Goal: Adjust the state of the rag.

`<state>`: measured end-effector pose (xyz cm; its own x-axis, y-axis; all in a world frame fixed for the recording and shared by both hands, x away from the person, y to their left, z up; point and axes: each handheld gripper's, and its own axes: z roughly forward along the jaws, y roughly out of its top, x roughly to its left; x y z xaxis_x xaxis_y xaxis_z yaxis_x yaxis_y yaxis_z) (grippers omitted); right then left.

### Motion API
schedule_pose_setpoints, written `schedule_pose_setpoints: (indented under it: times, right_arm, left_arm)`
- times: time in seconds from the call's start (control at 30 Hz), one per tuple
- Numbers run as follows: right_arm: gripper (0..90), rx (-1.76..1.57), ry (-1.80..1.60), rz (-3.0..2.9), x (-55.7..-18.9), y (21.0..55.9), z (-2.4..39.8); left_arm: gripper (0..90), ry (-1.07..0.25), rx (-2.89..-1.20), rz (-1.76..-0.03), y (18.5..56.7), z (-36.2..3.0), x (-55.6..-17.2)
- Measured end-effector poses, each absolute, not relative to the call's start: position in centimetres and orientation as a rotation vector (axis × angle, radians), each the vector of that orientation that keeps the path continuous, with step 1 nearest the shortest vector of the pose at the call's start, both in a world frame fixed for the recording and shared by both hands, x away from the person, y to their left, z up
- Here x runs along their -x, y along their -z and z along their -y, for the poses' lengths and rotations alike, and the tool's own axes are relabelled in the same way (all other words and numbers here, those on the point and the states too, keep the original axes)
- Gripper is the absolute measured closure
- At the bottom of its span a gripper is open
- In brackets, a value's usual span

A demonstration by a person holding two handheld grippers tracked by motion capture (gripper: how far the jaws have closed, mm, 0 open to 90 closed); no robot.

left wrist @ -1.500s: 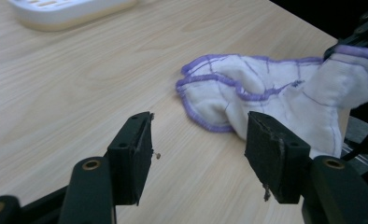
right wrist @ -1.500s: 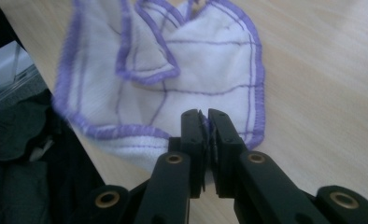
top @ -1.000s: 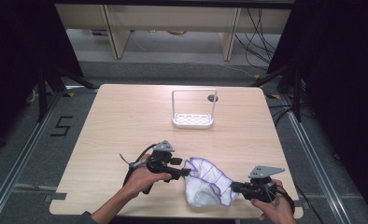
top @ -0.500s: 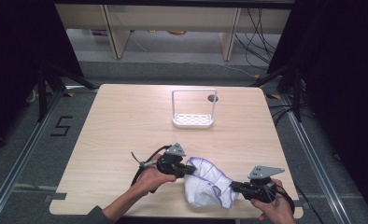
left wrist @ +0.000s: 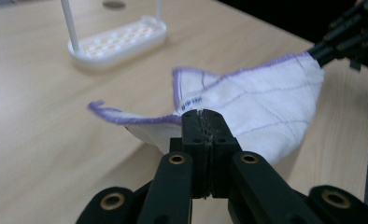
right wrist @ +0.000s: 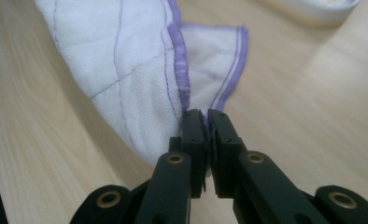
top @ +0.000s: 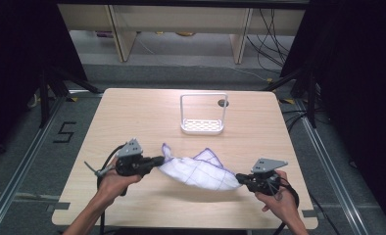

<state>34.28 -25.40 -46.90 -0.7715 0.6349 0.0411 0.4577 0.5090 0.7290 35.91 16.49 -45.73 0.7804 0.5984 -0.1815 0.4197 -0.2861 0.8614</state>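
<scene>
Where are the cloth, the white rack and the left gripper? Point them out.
cloth (top: 197,171), high view, middle of the fabric.
white rack (top: 202,127), high view, perforated base.
left gripper (top: 159,159), high view, jaw tips.

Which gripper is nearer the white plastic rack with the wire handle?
Left. The left gripper sits below-left of the rack; the right gripper lies farther below-right.

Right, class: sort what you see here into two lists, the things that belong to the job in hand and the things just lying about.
In the job:
- white cloth with purple edging, stretched between the two tongs
- left tongs, shut on one corner
- right tongs, shut on the opposite corner

Lying about:
- white rack, farther back on the table, apart from the cloth
</scene>
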Motion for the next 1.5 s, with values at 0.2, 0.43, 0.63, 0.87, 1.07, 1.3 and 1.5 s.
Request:
schedule_pose_setpoints:
  times: [0.2, 0.43, 0.63, 0.87, 1.07, 1.3, 1.5]
  right_arm:
    - [85.9, -0.927, -1.039, -2.633, -32.5, 49.1, 24.1]
    - [70.1, -0.942, -1.003, -2.624, -31.7, 49.2, 23.2]
    - [51.9, -0.934, -1.035, -2.48, -34.7, 46.3, 23.5]
    - [50.6, -0.959, -0.967, -2.502, -41.0, 46.3, 20.4]
    - [51.1, -0.956, -0.948, -2.546, -44.3, 47.7, 17.2]
    - [56.1, -0.893, -0.807, -2.627, -46.3, 49.7, 14.5]
    - [84.7, -0.892, -0.893, -2.66, -46.5, 49.9, 14.7]
  left_arm:
    - [87.9, -0.162, -1.993, -0.793, 49.6, -17.7, -32.5]
    - [70.6, -0.119, -2.013, -0.869, 50.4, -19.2, -32.1]
    - [49.2, -0.261, -1.921, -1.002, 48.8, -20.5, -34.2]
    - [45.0, -0.247, -2.007, -1.044, 49.6, -19.2, -36.9]
    - [42.6, -0.262, -2.094, -1.04, 50.6, -17.8, -37.1]
    - [62.0, -0.275, -2.17, -0.932, 51.3, -16.8, -37.2]
    - [83.9, -0.26, -2.147, -0.917, 51.2, -16.8, -37.4]
